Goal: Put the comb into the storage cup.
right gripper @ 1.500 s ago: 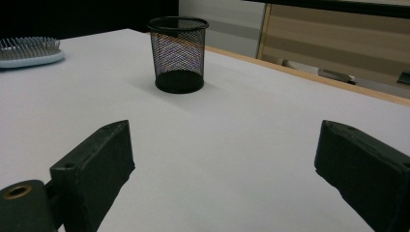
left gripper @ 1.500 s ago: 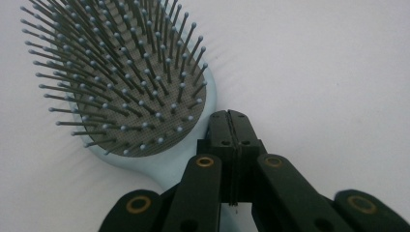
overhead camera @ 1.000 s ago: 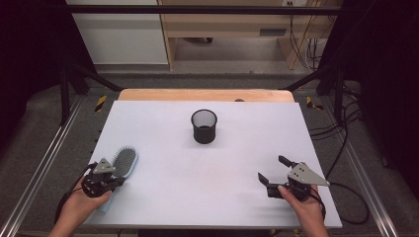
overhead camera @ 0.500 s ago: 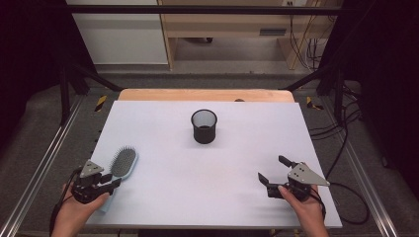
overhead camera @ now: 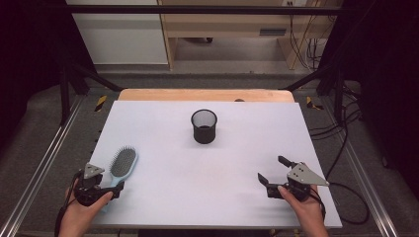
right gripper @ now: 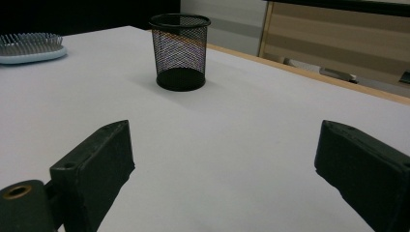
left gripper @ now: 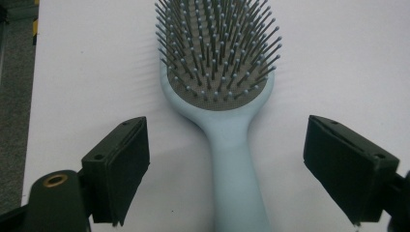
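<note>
Hairbrush, pale blue, lay bristles-up near the front-left corner of the white worktop, its head pointing away from the person and its handle toward the front edge. We noted the left gripper sitting low at the handle end. In the left gripper view the hairbrush handle ran up between the two black jaws, roughly midway, with bare worktop showing on either side of it; neither pad touched the handle. The jaws had just been opening and stood wide, released from the brush, which rested on the surface under its own weight.

We recorded the right gripper near the front-right corner, well apart from the brush, its jaws also spread with nothing between them. A black mesh cup stood upright near the middle of the worktop, toward the far edge, well clear of both grippers.
</note>
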